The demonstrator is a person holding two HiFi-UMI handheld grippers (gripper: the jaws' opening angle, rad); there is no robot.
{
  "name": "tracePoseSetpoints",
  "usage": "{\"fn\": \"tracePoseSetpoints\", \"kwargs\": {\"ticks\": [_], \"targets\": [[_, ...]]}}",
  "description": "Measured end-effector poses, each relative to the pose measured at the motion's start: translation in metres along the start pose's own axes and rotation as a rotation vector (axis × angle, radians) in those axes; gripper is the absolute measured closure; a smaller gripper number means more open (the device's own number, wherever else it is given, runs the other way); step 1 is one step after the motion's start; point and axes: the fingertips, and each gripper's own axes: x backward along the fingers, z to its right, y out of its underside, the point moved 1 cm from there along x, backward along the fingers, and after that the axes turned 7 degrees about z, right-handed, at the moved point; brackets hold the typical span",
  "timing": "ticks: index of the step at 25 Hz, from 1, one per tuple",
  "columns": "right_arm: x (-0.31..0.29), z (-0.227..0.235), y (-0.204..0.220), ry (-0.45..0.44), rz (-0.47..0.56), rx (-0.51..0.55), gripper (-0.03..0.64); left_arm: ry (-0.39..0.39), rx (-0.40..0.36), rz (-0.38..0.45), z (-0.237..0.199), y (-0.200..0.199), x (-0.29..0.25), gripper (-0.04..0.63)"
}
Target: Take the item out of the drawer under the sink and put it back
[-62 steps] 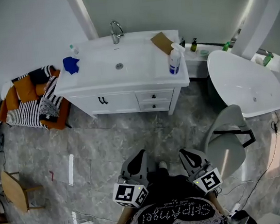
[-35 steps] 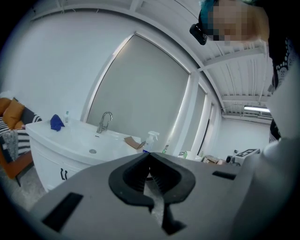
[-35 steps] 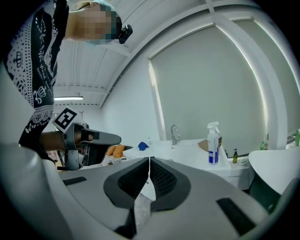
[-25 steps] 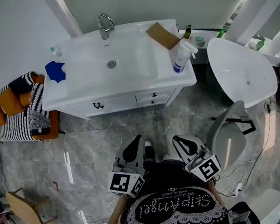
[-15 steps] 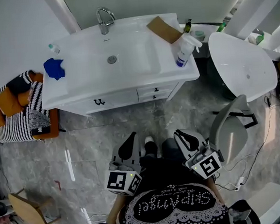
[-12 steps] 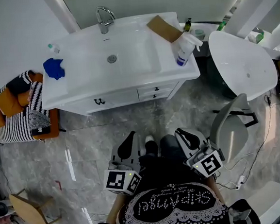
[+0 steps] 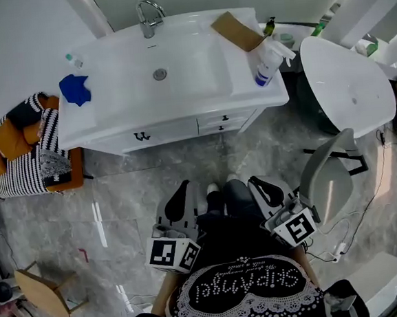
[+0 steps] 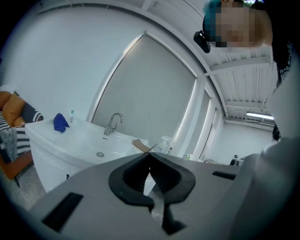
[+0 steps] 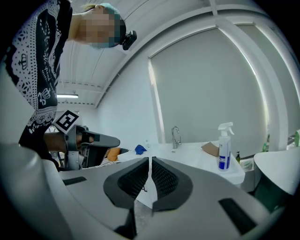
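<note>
1. Both claws hang low in front of the person's body, well apart from the bench (image 7: 110, 100). To me that reads as an approach posture, since nothing is within reach yet.
2. Left claw (image 7: 183, 185): jaws pressed together, nothing between them. Right claw (image 7: 254, 181): same, closed and empty. That makes sense, as there's no reason to hold them open this far out.
3. The item itself isn't visible anywhere. The two drawers (image 7: 221, 121) sit in the bench front, below the sink (image 7: 191, 72) and toward its right side, and both are pushed shut. My guess is it's inside one of them, but I can't tell which.
4. On the bench top there's a spray bottle (image 7: 268, 67) at the right edge, a piece of cardboard (image 7: 238, 31) at the back right corner, a blue cloth (image 7: 75, 89) by the left edge and a faucet (image 7: 147, 17) at the back edge. None of it blocks the drawer fronts.
5. So the task hasn't really started. Next, one claw has to open and pinch a drawer knob. Those knobs look tiny, so a slipped grip seems the likely trouble.
6. The grey chair (image 7: 325, 188) stands just beside the right claw and could get bumped on the way in.
</note>
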Motion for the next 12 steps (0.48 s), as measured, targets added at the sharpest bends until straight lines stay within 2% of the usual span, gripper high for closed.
{"fn": "tracePoseSetpoints", "kwargs": {"ticks": [12], "targets": [[-0.026, 0.017, 0.004, -0.046, -0.042, -0.029, 0.597, -0.086, 0.027, -0.009, -0.02, 0.001, -0.018, 0.591]]}}
